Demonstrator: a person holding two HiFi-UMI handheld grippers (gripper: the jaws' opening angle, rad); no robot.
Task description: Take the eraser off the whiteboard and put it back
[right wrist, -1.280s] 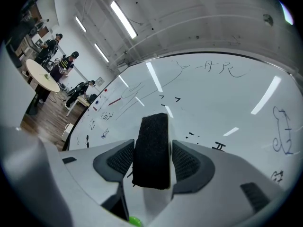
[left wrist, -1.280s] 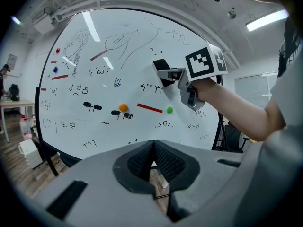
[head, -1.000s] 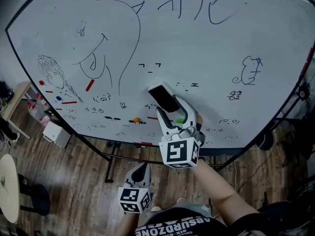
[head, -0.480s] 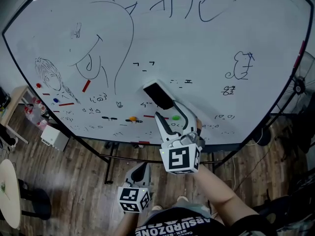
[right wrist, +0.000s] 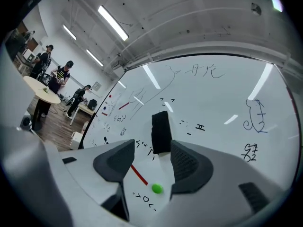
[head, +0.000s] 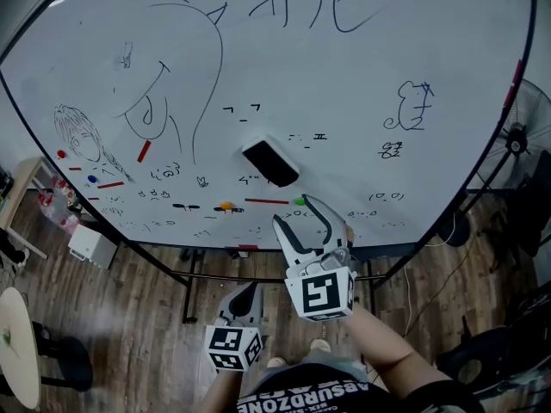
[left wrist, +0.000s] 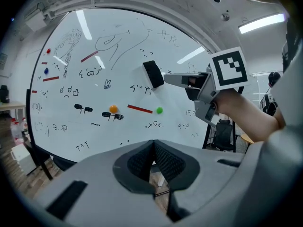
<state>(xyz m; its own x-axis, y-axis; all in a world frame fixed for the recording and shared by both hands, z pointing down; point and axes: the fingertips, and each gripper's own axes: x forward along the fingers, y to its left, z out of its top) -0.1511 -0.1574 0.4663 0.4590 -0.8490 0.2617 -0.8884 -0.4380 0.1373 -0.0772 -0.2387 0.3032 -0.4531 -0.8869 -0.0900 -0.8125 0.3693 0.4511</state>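
Head view: right tool (head: 294,211) has backed off the eraser (head: 270,163).

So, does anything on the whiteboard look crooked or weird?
Only a little: the black eraser sits slanted on the whiteboard, not lined up with its edges. Nothing looks broken or spilled.

The black eraser (head: 270,163) sits on the whiteboard (head: 387,58). Just below it and clear of it, the right hand-held gripper (head: 294,211) has its jaws spread and holds nothing. The left hand-held gripper (head: 249,292) hangs lower, over the wood floor (head: 129,317).
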